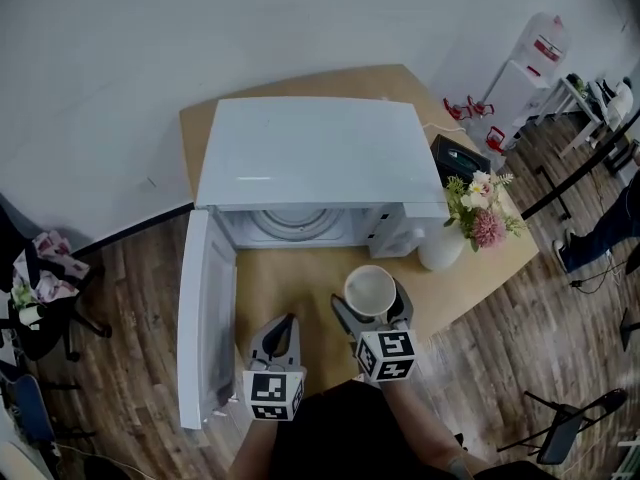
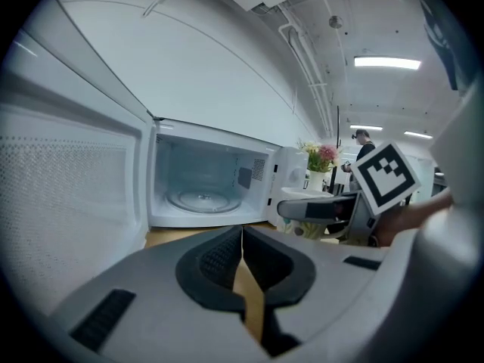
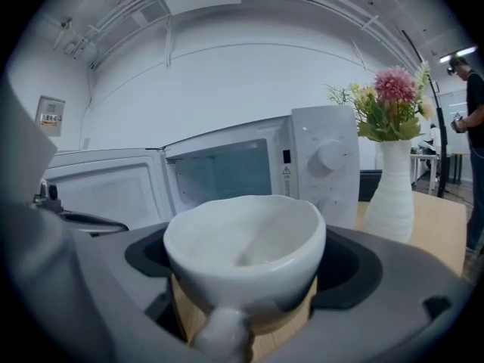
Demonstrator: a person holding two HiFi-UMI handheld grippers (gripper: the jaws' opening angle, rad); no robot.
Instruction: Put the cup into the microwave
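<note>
A white cup [image 1: 369, 291] [image 3: 246, 257] is held upright between the jaws of my right gripper [image 1: 371, 308] [image 3: 246, 278], handle toward the camera, in front of the microwave's control panel. The white microwave [image 1: 318, 173] [image 2: 208, 180] [image 3: 257, 169] stands on the wooden table [image 1: 300, 278] with its door [image 1: 203, 318] swung wide to the left; the glass turntable [image 2: 200, 200] inside is bare. My left gripper [image 1: 283, 334] [image 2: 240, 259] hovers shut and empty over the table before the cavity, beside the door.
A white vase of flowers [image 1: 450, 233] [image 3: 391, 165] stands right of the microwave, close to my right gripper. A black device [image 1: 458, 158] lies behind it. A chair with clothes [image 1: 40, 288] sits on the floor at left. A person [image 3: 469, 127] stands at far right.
</note>
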